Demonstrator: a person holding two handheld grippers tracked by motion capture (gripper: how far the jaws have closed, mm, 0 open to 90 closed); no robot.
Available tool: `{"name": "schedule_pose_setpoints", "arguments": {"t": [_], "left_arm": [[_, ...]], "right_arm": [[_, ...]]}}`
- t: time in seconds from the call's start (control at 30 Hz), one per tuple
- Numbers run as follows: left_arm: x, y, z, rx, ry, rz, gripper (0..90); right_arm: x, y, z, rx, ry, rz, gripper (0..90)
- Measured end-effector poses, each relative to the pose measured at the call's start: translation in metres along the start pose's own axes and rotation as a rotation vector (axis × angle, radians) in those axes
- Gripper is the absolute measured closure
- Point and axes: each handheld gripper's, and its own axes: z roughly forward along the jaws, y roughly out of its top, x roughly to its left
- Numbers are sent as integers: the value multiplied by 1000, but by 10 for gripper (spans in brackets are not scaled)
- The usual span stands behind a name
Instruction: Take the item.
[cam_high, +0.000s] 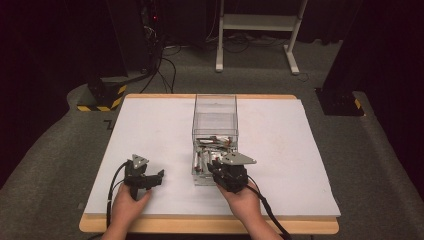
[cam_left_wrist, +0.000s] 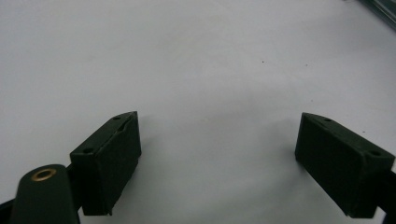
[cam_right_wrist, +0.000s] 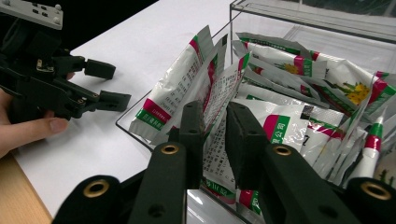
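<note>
Your right claw (cam_right_wrist: 215, 135) sits at the near end of the clear box (cam_high: 215, 107), and its jaws are clamped on one upright sachet (cam_right_wrist: 219, 98), pinching its thin printed face between them. That sachet stands at the near edge of the box among the other sachets (cam_right_wrist: 303, 88), which lean against one another in a loose heap; standing on edge, it offers a flat sheet that two narrow jaws can catch, which is probably why you come in from the near side and grip it low rather than from the top. In the high view your right claw (cam_high: 227, 175) rests against the near wall of the box, with your hand behind it on the white table (cam_high: 150, 120). Your left claw (cam_high: 150, 179) waits to the left of the box, well apart from it, jaws spread wide over bare table and holding nothing. Keeping it there leaves it free, I judge, to receive the sachet or steady the box if the neighbours drag upward with the one you hold.
</note>
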Motion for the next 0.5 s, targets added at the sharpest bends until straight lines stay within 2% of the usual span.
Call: {"name": "schedule_pose_setpoints", "arguments": {"t": [0.2, 0.5], "left_arm": [[0, 0, 0, 0, 0, 0, 145], [0, 0, 0, 0, 1, 0, 145]], "right_arm": [[-1, -1, 0, -15, 7, -1, 864], [0, 1, -7, -67, -3, -4, 877]]}}
